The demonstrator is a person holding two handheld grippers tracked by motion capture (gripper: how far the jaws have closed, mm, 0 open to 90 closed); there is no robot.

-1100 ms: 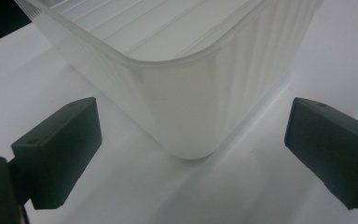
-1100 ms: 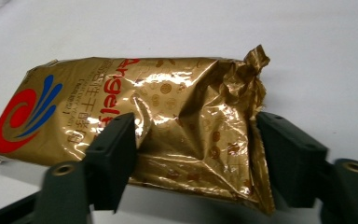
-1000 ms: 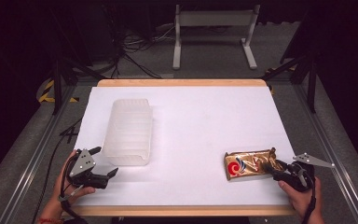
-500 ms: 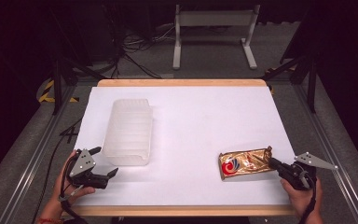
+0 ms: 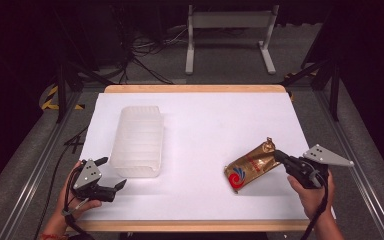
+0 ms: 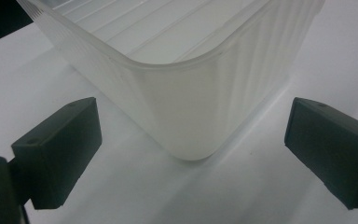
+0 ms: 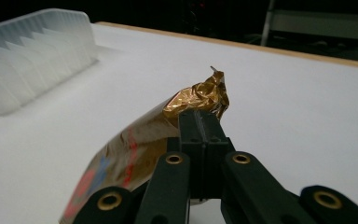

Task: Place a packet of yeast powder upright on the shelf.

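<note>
A gold foil snack bag (image 5: 250, 167) with a red and blue logo hangs tilted above the white table at the right, its crimped end (image 7: 205, 95) pinched in my right gripper (image 5: 277, 156), which is shut on it (image 7: 200, 122). A clear ribbed plastic bin (image 5: 138, 140) lies on the left half of the table. My left gripper (image 5: 111, 173) rests near the table's front left corner, open, its jaws spread wide on either side of the bin's rounded near corner (image 6: 186, 107) without touching it.
The white tabletop (image 5: 215, 120) has a wooden edge at front and back. Metal rails run along both sides, and a grey stand (image 5: 227, 35) and cables sit on the floor beyond the far edge.
My right gripper has lifted the snack bag off the table and carried it left and slightly up; the bag now hangs tilted. The left gripper and bin have stayed put.
</note>
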